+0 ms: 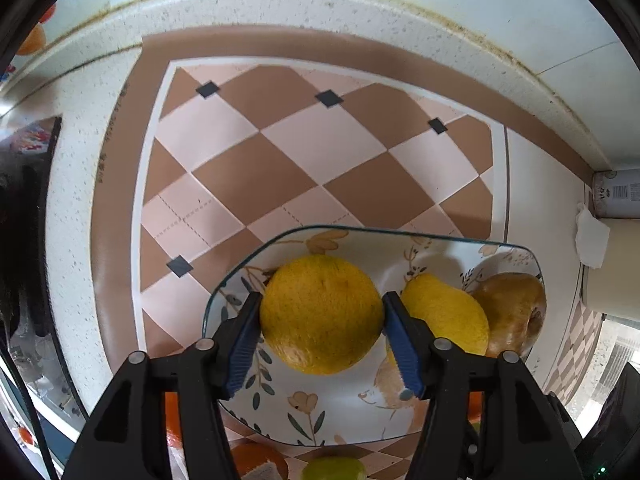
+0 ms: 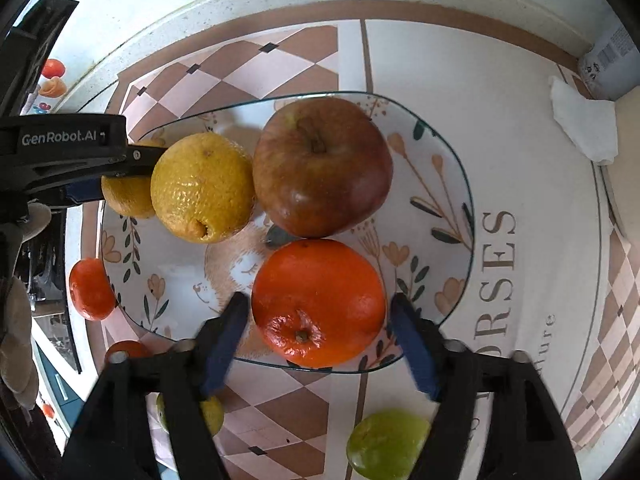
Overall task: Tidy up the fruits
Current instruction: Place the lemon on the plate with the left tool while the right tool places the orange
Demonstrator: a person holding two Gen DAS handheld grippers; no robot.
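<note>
A floral plate [image 2: 432, 184] lies on the patterned mat; it also shows in the left wrist view [image 1: 344, 408]. My left gripper [image 1: 322, 316] is shut on a yellow citrus [image 1: 320, 314] and holds it over the plate's left side; the right wrist view shows that gripper [image 2: 120, 172] on the same fruit [image 2: 128, 200]. A lemon [image 2: 202, 188] and a red-brown apple [image 2: 322, 166] lie in the plate. My right gripper [image 2: 318, 320] is open, its pads a little off either side of an orange [image 2: 318, 302] that rests in the plate's near part.
A tangerine [image 2: 90, 288], another one [image 2: 128, 350] and two green fruits [image 2: 386, 444] [image 2: 212, 412] lie on the mat near the plate. A can [image 2: 610, 62] and a crumpled tissue [image 2: 584, 120] are at the far right by the wall.
</note>
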